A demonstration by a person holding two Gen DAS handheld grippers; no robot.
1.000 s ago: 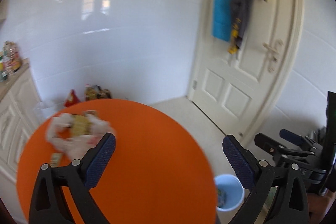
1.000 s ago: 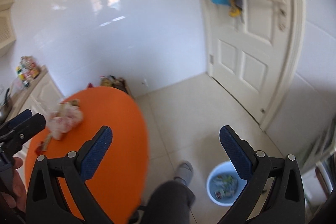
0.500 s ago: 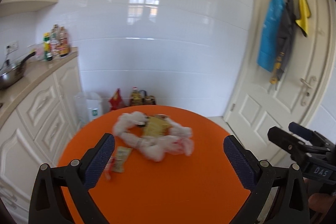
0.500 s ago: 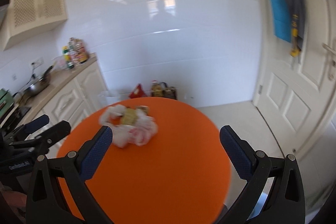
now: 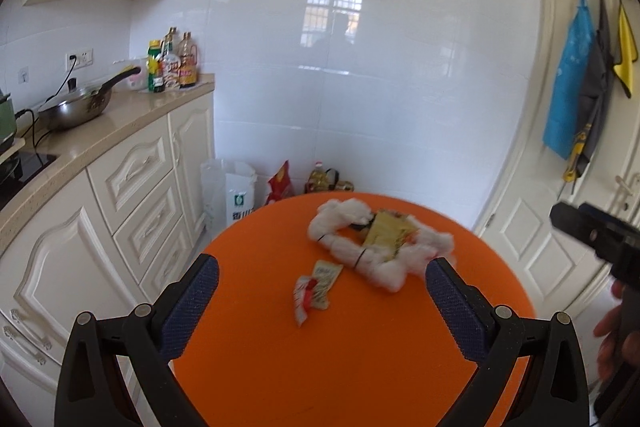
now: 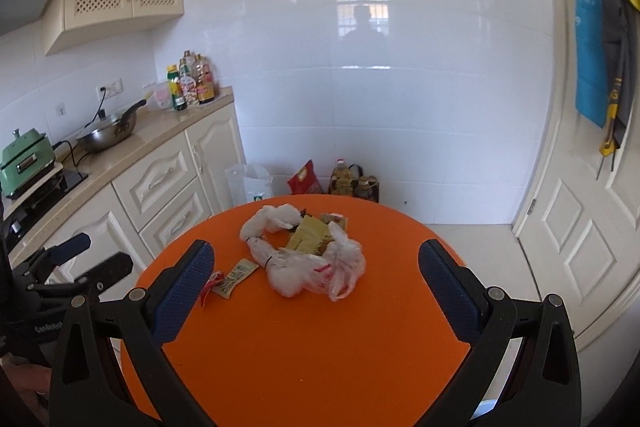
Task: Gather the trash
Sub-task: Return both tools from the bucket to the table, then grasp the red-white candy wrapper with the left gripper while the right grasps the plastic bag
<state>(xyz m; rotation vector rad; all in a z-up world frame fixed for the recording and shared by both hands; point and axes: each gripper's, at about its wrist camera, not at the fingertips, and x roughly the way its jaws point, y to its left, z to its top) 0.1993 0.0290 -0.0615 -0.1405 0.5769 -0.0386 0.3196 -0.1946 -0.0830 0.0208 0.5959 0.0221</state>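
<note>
Trash lies on a round orange table [image 5: 360, 347] [image 6: 320, 347]. A crumpled white plastic bag [image 5: 352, 251] [image 6: 304, 267] curls around a yellow-brown wrapper [image 5: 386, 233] [image 6: 312, 237]. A small sauce packet [image 5: 320, 285] [image 6: 234, 275] with a red torn piece lies nearer and to the left. My left gripper [image 5: 322, 301] is open and empty, above the near table, short of the packet. My right gripper [image 6: 316, 291] is open and empty, short of the bag. The right gripper shows at the left view's right edge [image 5: 592, 233]; the left gripper shows at the right view's left edge [image 6: 80, 263].
Cream kitchen cabinets [image 5: 132, 187] with a counter, a pan [image 5: 76, 107] and bottles [image 5: 172, 67] stand to the left. Bags and oil bottles [image 6: 344, 179] sit on the floor behind the table. A white door [image 6: 580, 227] with hanging cloths is at the right.
Both views have swung left and up, from the floor, door and blue bin to the table. The trash pile now sits between each gripper's fingers. Both grippers stayed open.
</note>
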